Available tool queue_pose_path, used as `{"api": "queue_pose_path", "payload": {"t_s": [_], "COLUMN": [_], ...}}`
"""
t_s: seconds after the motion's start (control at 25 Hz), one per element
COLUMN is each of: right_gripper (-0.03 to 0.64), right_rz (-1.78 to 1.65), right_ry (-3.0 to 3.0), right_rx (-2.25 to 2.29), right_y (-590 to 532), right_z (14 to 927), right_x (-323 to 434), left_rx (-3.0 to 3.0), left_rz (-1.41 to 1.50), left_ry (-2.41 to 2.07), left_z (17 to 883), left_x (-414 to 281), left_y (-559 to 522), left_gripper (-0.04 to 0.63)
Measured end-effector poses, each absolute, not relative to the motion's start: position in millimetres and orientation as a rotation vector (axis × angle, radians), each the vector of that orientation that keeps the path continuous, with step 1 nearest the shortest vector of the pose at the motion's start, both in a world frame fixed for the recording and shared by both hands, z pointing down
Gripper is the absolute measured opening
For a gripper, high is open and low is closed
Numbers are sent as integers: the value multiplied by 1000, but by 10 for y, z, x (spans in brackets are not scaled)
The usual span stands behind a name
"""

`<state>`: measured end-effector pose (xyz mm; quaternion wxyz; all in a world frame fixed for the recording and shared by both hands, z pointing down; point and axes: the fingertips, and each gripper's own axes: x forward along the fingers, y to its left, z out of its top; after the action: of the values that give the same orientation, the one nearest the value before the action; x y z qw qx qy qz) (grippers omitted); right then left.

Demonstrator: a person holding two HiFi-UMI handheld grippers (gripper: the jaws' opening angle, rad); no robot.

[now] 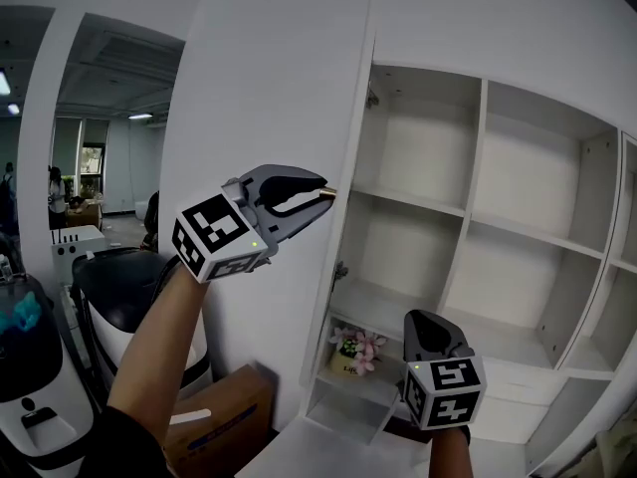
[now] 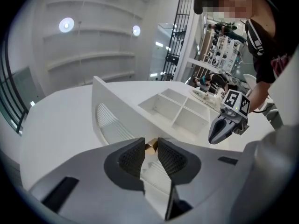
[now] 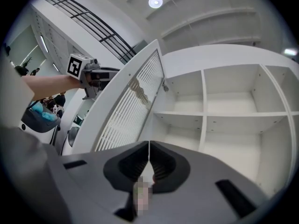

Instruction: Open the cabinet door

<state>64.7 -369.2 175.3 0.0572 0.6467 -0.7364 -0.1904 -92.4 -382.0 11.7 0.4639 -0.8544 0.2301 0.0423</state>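
Observation:
The tall white cabinet door (image 1: 269,118) stands swung wide, its edge toward me. A small gold knob (image 1: 329,192) sits on that edge. My left gripper (image 1: 323,193) is shut on the knob (image 2: 149,147), which sits between the dark pads at the jaw tips. The slatted inner face of the door (image 3: 131,106) shows in the right gripper view, with the left gripper (image 3: 100,76) behind it. Bare white shelves (image 1: 468,227) fill the cabinet. My right gripper (image 1: 426,319) hangs lower, in front of the bottom shelves, shut on nothing (image 3: 149,146).
A small pot of pink flowers (image 1: 353,352) stands on a low shelf beside the door's foot. A cardboard box (image 1: 224,416) lies on the floor behind the door. Left of it stands a white machine with a black seat (image 1: 129,297). A person (image 1: 57,195) stands far left.

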Motion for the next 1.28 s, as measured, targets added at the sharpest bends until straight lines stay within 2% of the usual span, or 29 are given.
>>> {"api": "queue_pose_path", "payload": {"t_s": [0.2,0.44,0.56,0.72,0.92,1.28], "right_gripper": [21,21,21,21,21,21], "right_rz": [-568,-547,-538,-534,-512,-470], "right_ry": [-2272,-2292,-2294,-2290,-2284,-2306], "right_rx": [1924,1891,1884,1875,1878,1866], "right_y": [-3836,-3952,-3993,-3999,-3933,-3725], "right_z": [1800,1933,1970,2013,2070,2271], "right_x": [324,23,-43,-105,46,426], "left_rx": [-2094,-2106,-2102,-2075,-2109,-2265], "left_rz": [86,130,126,23,104,133], "left_ry": [654,782,792,791,910,1482], "left_z": [128,151,175,313,397,1714], "left_x": [-1424,-1855,-1915,-1847,-2035,-2582], "left_y": [-3999,-4206,-4232,-4305,-4225,-4493], "left_gripper": [83,49,14,14,12,9]}}
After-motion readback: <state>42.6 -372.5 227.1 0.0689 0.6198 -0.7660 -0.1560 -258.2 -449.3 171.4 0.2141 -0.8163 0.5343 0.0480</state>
